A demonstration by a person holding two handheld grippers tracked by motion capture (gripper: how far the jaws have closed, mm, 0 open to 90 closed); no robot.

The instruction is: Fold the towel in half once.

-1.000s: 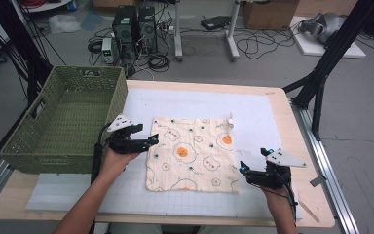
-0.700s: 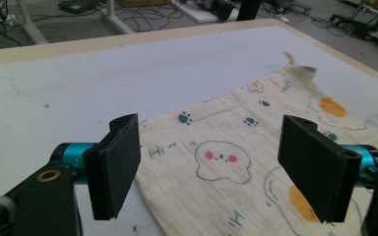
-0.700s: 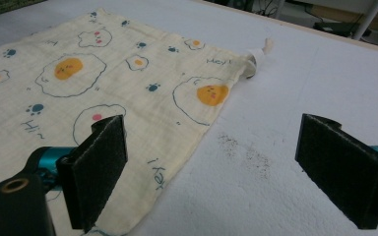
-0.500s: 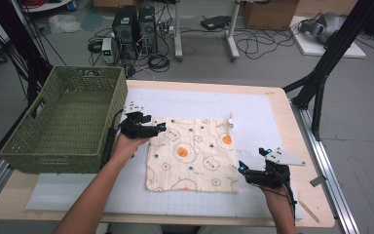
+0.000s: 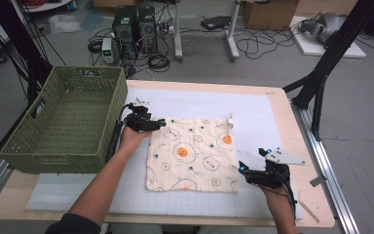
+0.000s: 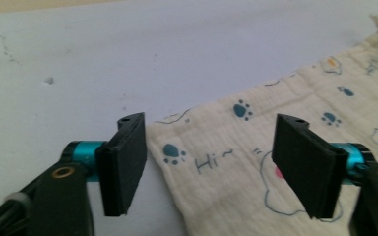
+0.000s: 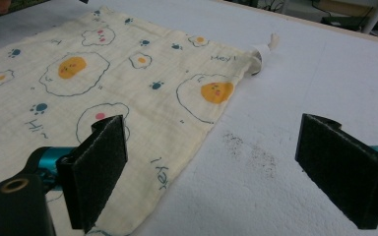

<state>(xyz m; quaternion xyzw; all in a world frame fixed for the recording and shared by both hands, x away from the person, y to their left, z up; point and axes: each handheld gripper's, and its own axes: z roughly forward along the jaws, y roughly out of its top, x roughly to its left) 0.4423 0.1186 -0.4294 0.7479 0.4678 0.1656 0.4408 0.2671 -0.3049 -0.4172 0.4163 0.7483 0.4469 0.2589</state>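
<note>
The left claw [image 6: 209,164], its jaws just closing yet still apart, straddles the far left corner of the cloth [image 5: 191,153] lying flat on the desk [image 5: 272,105], while the right claw [image 7: 226,169] gapes unclenched beside its near right corner.

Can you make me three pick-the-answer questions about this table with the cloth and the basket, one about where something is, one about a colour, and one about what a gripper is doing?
1. Where does the basket stand?
A. at the table's left end
B. on the cloth
C. at the table's right end

2. What colour is the basket?
A. red
B. green
C. blue

3. How are the left gripper's jaws at the cloth?
A. shut tight with nothing between them
B. holding a cup
C. apart, astride the cloth's corner

Answers:
1. A, the high view shows it left of the cloth.
2. B, its woven walls are green.
3. C, the left gripper view shows both pads apart with the corner lying between them; they have just been closing.
</note>
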